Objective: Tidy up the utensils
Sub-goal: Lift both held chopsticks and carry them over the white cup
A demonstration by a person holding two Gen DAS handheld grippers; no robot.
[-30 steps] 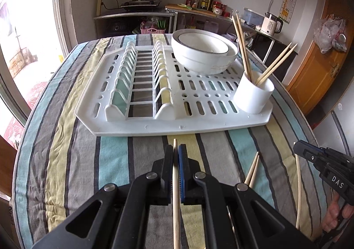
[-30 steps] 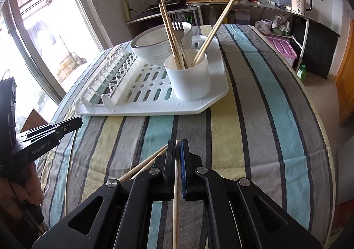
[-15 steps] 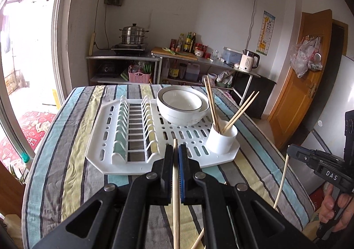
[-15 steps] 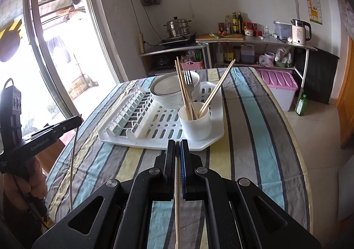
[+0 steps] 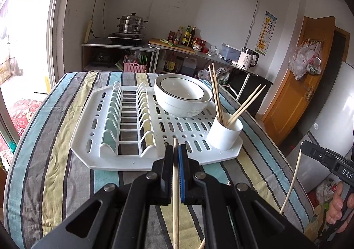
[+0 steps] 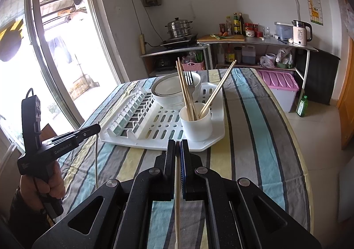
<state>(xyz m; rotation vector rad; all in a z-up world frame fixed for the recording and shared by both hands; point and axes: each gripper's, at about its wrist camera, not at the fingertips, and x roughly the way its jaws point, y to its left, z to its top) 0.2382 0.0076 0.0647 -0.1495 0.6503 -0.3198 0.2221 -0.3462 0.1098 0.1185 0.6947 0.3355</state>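
My left gripper [image 5: 176, 149] is shut on a wooden chopstick [image 5: 176, 200] and holds it in the air in front of the white drying rack [image 5: 141, 160]. My right gripper [image 6: 177, 144] is shut on another chopstick [image 6: 177, 200], also raised off the table. A white cup [image 5: 224, 132] on the rack's near right corner holds several chopsticks; it also shows in the right wrist view [image 6: 195, 121], with a fork behind it. In the left wrist view the right gripper [image 5: 309, 149] is at the far right with its chopstick hanging down.
Stacked white bowls [image 5: 182, 96] sit at the back of the rack. The striped tablecloth [image 5: 55, 160] covers the table. A shelf with a steamer pot [image 5: 131, 25], bottles and a kettle [image 5: 247, 58] lines the far wall. A pink-lidded bin [image 6: 279, 91] stands right of the table.
Both grippers have lifted their chopsticks from the tablecloth and risen well above the table. The view has pulled back from the rack.
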